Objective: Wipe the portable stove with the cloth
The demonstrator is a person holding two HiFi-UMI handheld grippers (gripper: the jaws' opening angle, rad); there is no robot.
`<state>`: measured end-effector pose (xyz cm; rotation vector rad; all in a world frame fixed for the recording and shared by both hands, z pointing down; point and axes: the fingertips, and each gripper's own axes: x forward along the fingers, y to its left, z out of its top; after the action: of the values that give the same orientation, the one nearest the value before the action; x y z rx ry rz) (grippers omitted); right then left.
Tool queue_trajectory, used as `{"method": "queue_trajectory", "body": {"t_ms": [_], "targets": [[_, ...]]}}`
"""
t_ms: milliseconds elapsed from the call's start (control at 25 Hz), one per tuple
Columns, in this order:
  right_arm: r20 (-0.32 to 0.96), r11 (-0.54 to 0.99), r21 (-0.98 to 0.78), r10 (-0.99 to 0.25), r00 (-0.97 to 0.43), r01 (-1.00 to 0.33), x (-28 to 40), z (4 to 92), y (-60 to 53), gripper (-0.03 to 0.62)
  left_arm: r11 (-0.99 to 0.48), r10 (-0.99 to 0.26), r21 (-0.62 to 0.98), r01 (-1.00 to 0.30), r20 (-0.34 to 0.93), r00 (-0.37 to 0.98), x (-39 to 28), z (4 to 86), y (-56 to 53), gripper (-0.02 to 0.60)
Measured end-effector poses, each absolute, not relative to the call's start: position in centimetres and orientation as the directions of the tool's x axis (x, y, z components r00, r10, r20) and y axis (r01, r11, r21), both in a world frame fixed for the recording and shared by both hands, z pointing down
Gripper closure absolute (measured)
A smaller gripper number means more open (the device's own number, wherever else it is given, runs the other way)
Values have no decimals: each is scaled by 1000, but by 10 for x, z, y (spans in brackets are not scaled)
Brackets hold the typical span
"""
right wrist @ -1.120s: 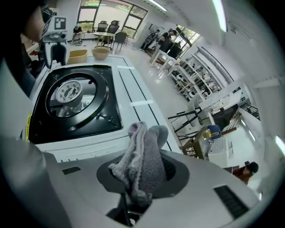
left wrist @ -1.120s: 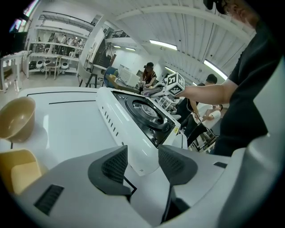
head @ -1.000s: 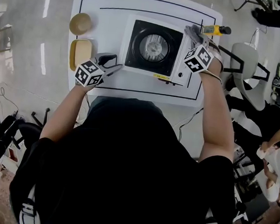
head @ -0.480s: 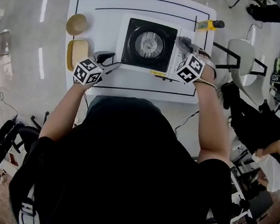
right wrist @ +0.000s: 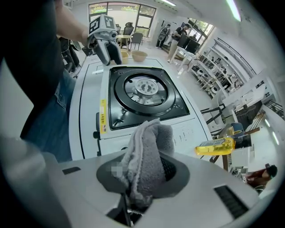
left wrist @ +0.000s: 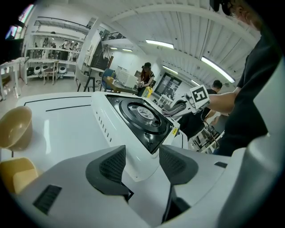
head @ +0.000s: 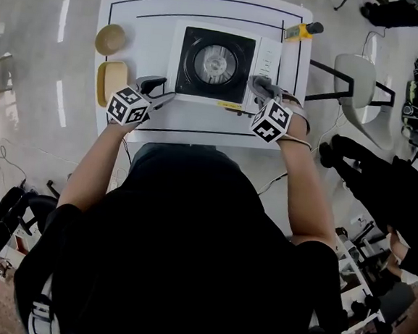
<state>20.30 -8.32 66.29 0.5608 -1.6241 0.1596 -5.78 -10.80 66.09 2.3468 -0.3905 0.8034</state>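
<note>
- White desk (head: 198,129) with black border lines; portable stove (head: 214,63) sits mid-desk, burner up.
- Right gripper (right wrist: 144,165): jaws clamped on the grey cloth (right wrist: 149,138), aimed steeply down at the stove's front right corner, on the white control-panel side.
- Left gripper (left wrist: 142,153): jaws apart, just opened a touch wider. The stove's front left corner lies in the gap; pads look clear of it.
- Tan bowl (head: 109,39) and tan dish (head: 113,78) left of the stove, apart from it.
- Yellow bottle (head: 301,30) at the desk's back right.
</note>
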Motion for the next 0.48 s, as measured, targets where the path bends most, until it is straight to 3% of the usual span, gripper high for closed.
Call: {"method": "queue_trajectory", "body": {"t_ms": [480], "targets": [[973,870,149,-213,-84,-470,187,661,-17,487,-759,-97,452,-469,634,768,-55,658,-100,327]]}}
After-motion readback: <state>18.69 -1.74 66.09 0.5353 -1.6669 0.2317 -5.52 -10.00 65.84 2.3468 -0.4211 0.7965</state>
